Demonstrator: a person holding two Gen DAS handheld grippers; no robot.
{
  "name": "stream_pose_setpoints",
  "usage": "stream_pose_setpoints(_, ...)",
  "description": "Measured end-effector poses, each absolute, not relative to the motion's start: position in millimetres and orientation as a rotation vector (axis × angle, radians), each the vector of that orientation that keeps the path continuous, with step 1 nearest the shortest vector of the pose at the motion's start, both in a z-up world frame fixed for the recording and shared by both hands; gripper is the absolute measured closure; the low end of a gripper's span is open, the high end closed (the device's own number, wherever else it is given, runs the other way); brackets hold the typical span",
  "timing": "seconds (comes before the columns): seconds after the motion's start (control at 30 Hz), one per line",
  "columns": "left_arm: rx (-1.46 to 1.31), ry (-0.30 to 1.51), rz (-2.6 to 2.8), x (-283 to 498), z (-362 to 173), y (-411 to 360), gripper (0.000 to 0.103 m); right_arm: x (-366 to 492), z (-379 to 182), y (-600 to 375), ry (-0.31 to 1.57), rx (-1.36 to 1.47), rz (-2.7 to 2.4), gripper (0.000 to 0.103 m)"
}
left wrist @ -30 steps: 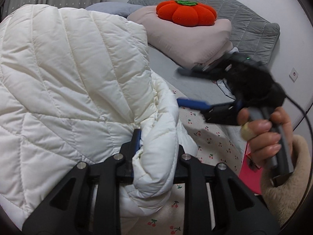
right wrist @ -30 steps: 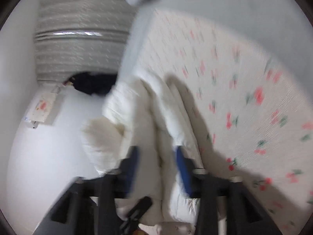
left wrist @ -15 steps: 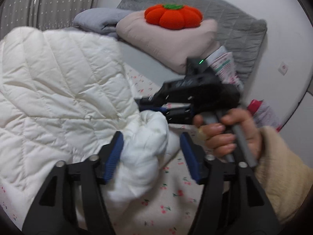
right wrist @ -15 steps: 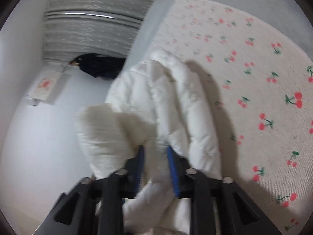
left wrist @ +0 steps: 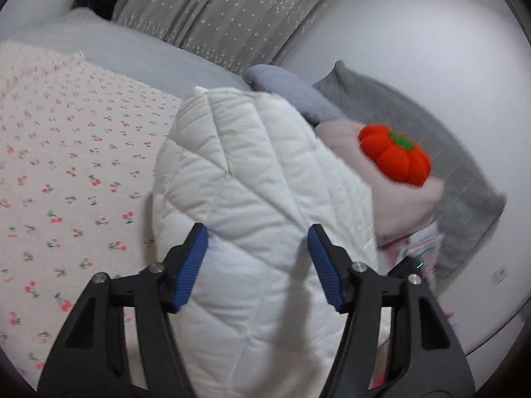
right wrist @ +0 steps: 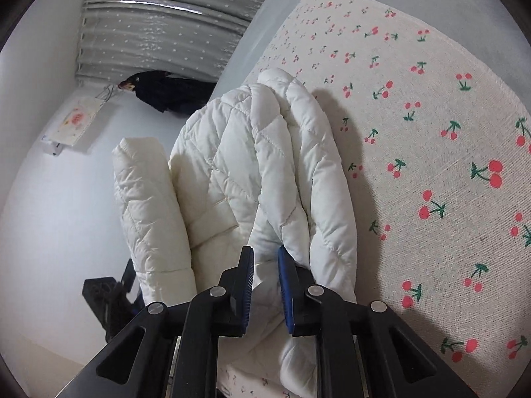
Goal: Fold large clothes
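Note:
A white quilted puffer jacket (left wrist: 262, 179) is bunched above the cherry-print bed cover (left wrist: 66, 152). My left gripper (left wrist: 257, 260) is open, its blue pads wide apart on either side of the jacket's bulk. In the right wrist view the jacket (right wrist: 252, 152) hangs in thick folds, one sleeve (right wrist: 146, 205) dangling at the left. My right gripper (right wrist: 265, 282) is shut on a fold of the jacket, the pads pinching fabric near the lower edge.
An orange pumpkin cushion (left wrist: 395, 156) sits on a pink pillow (left wrist: 398, 205) with grey pillows (left wrist: 464, 185) behind, at the bed's head. Grey starred curtains (left wrist: 232, 10) hang beyond. The bed cover (right wrist: 431, 132) spreads to the right. A dark garment (right wrist: 162, 93) lies by the wall.
My left gripper has opened and let go of the jacket, and has swung left. My right gripper has closed on a fold of the jacket and keeps holding it.

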State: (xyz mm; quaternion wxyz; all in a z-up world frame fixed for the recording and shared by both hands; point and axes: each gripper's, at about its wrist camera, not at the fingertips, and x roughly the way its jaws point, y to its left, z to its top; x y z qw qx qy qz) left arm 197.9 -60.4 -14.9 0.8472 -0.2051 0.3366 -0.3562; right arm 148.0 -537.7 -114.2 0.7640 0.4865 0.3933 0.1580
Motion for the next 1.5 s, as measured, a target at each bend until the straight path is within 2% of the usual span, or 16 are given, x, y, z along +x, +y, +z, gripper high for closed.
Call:
stream_pose_setpoints(0.07,-0.487,0.718,-0.813,203.0,-15.7,-68.6,0.056,152.2,-121.5,-537.9,0.863,1.099,0.346,0.087)
stream_pose_setpoints(0.17,-0.454,0.736,-0.856,207.6,-21.8,-93.6,0.067,159.9,-133.6,-536.2,0.872,1.147,0.348,0.088)
stream_pose_setpoints(0.43,-0.029,0.698,-0.716,176.2,-36.4,-169.9,0.067,162.3,-130.8,-534.2,0.877,1.146,0.339,0.087)
stream_pose_setpoints(0.47,0.004,0.688,-0.704,172.9,-37.5,-172.9,0.067,159.2,-126.8,-539.5,0.875,1.171,0.335,0.081)
stream_pose_setpoints(0.57,0.054,0.666,-0.689,167.8,-39.3,-178.2,0.067,136.8,-100.6,-557.7,0.742,1.222,0.311,0.054)
stream_pose_setpoints(0.6,0.058,0.665,-0.689,168.3,-38.6,-180.1,0.067,126.6,-85.3,-560.9,0.689,1.189,0.282,0.053)
stream_pose_setpoints(0.8,0.048,0.669,-0.691,168.3,-37.2,-177.5,0.067,102.3,25.5,-501.9,0.419,0.79,0.214,0.053)
stream_pose_setpoints(0.9,0.02,0.665,-0.692,170.5,-35.6,-175.4,0.067,128.0,47.0,-452.8,0.386,0.669,0.15,0.057)
stream_pose_setpoints(1.03,0.007,0.673,-0.692,171.7,-33.6,-171.5,0.067,173.5,35.2,-405.8,0.427,0.515,-0.02,0.065)
stream_pose_setpoints(1.1,-0.011,0.687,-0.715,174.0,-21.6,-165.3,0.067,190.3,18.3,-393.6,0.488,0.4,-0.156,0.076)
stream_pose_setpoints(1.17,-0.048,0.68,-0.734,179.3,-3.6,-161.6,0.067,199.7,3.3,-393.9,0.521,0.386,-0.23,0.081)
stream_pose_setpoints(1.33,0.058,0.618,-0.706,213.4,26.6,-186.6,0.067,201.0,2.2,-406.6,0.525,0.472,-0.27,0.082)
stream_pose_setpoints(1.5,0.097,0.73,-0.605,281.2,-7.1,-210.8,0.072,206.0,-8.9,-418.2,0.553,0.484,-0.281,0.082)
